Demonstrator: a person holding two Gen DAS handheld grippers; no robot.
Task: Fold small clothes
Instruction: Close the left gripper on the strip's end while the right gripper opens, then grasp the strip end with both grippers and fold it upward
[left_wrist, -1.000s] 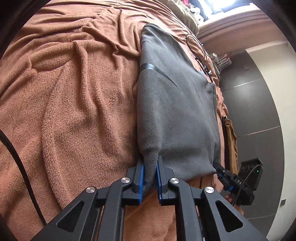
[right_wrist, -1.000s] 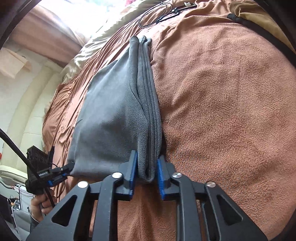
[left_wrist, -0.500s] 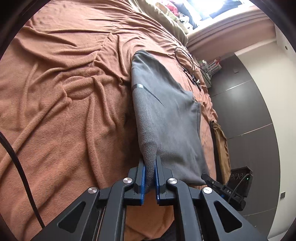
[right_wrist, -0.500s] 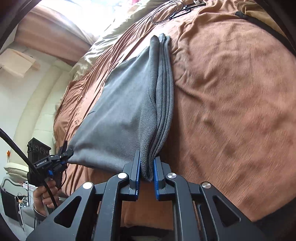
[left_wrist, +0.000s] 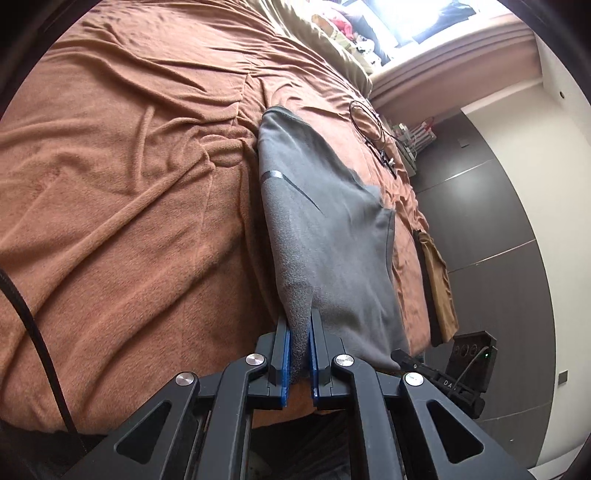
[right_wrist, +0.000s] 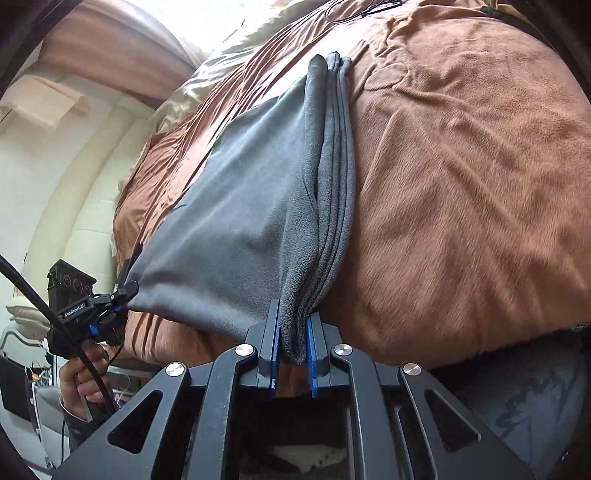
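A grey fleece garment (left_wrist: 332, 236) is folded in several layers and stretched over the brown bed blanket (left_wrist: 129, 184). My left gripper (left_wrist: 299, 343) is shut on one near corner of the garment. My right gripper (right_wrist: 293, 339) is shut on the other near corner, where the stacked layers (right_wrist: 334, 177) show edge-on. The near edge hangs lifted above the blanket (right_wrist: 461, 184) while the far end rests on it. The left gripper also shows in the right wrist view (right_wrist: 122, 291), and the right gripper in the left wrist view (left_wrist: 402, 356).
A black cable (left_wrist: 373, 125) lies on the blanket beyond the garment. A tan cloth (left_wrist: 439, 288) lies at the bed's right side. Pillows (left_wrist: 332, 33) and a bright window are at the head end. A dark wall panel (left_wrist: 498, 240) stands to the right.
Both grippers have pulled back toward the foot of the bed and risen, still holding the garment. Its near edge has lifted off the blanket and the cloth is stretched tighter.
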